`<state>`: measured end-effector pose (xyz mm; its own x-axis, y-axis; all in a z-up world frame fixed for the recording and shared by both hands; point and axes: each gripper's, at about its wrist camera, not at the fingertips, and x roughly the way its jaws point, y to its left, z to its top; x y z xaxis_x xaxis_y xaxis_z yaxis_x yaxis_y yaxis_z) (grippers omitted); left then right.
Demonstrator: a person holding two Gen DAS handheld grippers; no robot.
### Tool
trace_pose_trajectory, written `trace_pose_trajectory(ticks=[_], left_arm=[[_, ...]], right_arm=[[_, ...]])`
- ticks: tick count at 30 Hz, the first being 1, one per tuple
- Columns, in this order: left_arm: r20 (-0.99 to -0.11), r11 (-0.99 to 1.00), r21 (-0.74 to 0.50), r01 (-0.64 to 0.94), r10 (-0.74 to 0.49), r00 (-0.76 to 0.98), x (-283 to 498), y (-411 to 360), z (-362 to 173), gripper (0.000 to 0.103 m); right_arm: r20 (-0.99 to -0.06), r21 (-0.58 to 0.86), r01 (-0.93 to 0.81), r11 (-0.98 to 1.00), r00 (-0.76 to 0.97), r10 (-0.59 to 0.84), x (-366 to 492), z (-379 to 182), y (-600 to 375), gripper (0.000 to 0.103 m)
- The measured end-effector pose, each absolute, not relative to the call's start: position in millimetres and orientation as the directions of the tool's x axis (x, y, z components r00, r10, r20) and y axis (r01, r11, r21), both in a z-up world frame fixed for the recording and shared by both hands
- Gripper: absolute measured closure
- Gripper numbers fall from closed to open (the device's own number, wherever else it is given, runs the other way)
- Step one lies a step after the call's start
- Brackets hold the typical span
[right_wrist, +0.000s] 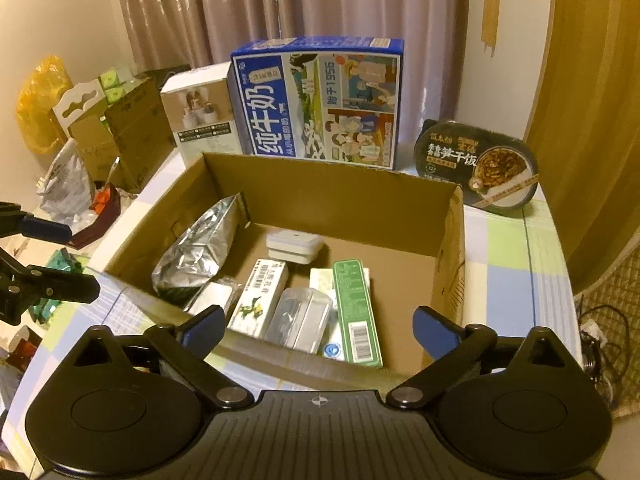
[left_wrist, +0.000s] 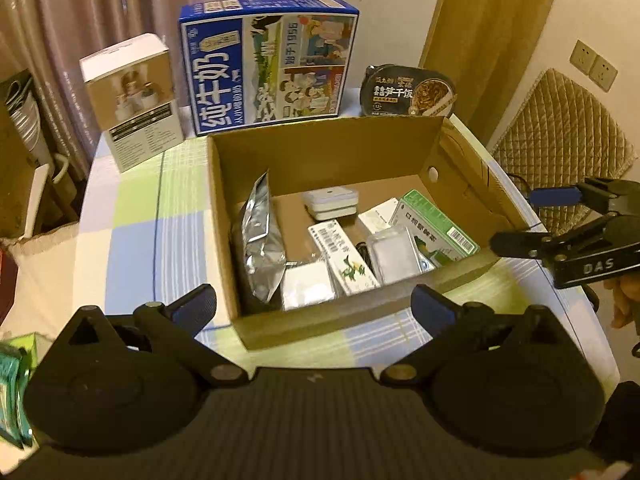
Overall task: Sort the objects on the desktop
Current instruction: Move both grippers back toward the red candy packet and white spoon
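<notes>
A: Where do things stand around the carton (left_wrist: 320, 152)?

B: Both tools hang just short of its near wall. The left gripper (left_wrist: 314, 306) has its jaws spread wide with nothing between them; the right gripper (right_wrist: 318, 326) is likewise released and empty.

A: And the sorted goods?

B: Inside the carton: a foil bag (right_wrist: 192, 256) leaning on its left wall, a white case (right_wrist: 294, 246) toward its back, and a yellow-green box (right_wrist: 260, 298), a clear pack (right_wrist: 300, 318) and a green box (right_wrist: 356, 308) lying flat near its front.

A: What's left outside?

B: Behind the carton stand a milk box (right_wrist: 320, 100) and a small white box (right_wrist: 200, 116), with a rice bowl (right_wrist: 476, 164) propped up at its back right. Left of the carton, near the table's edge, some green packets (left_wrist: 14, 384) are cut off by the frame.

A: So the next step?

B: I'd judge another pick is due. To do it well, keep the jaws wide, clear the near wall before swinging away, and come at a packet flat-on so the pads close across its narrow side.

A: Anything unclear?

B: The packets' count, and what lies under the foil bag. A dark thing between the yellow-green box and the clear pack I can't identify. Most labels are too blurred to read.
</notes>
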<state>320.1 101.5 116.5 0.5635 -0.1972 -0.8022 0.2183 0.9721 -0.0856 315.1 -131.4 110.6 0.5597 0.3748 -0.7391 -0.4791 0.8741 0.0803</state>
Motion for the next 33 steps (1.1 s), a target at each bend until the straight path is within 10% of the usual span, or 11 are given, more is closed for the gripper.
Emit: trace_pose_trajectory(ticks=[33], left_arm=[[-0.806,0.99,0.037,0.133,-0.049,0.589,138,109,63,0.002]], right_arm=[[-0.763,0.077,-0.707,0.703,0.412,0.498,167,45,-176,0.002]])
